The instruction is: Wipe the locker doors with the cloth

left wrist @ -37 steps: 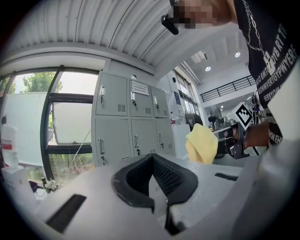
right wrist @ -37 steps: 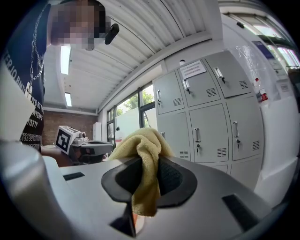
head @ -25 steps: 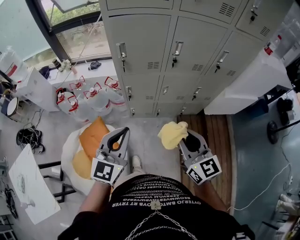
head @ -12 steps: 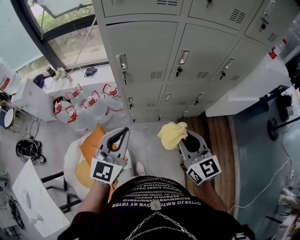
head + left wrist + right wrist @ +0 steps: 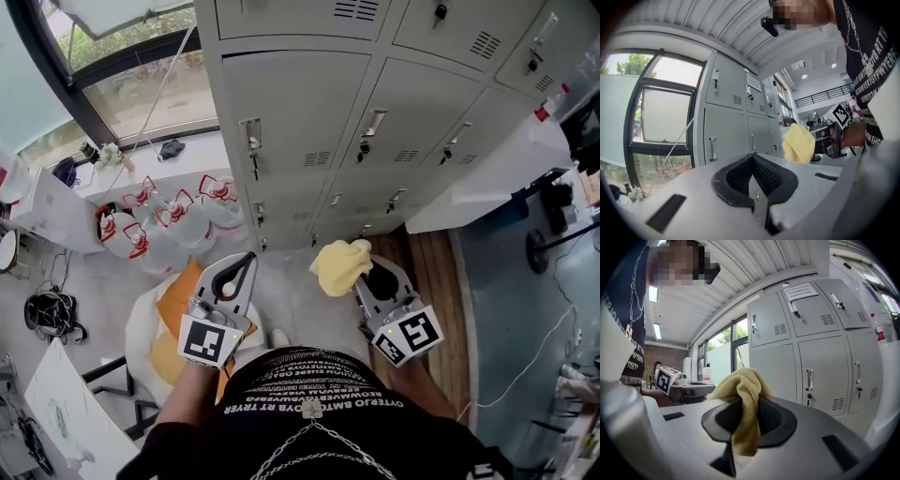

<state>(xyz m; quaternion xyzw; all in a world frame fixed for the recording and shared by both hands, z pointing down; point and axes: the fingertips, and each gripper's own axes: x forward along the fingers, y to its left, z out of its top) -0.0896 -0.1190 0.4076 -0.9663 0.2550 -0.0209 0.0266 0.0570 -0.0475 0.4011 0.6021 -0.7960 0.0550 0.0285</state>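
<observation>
Approach stage, wiping not begun. The right gripper (image 5: 362, 270) is clamped on the yellow cloth (image 5: 342, 265), which bunches above the jaws with a tail hanging down between them. It is held low in front of the locker doors (image 5: 309, 103) and not touching them. The left gripper (image 5: 247, 262) has its jaws pressed together on nothing. Next move, as I judge it: lift the cloth flat against a door face, working around the handles (image 5: 250, 136). By the window stand clear water jugs (image 5: 178, 220) (fill level unreadable). A white sack (image 5: 141, 305) holds orange and yellow pieces.
</observation>
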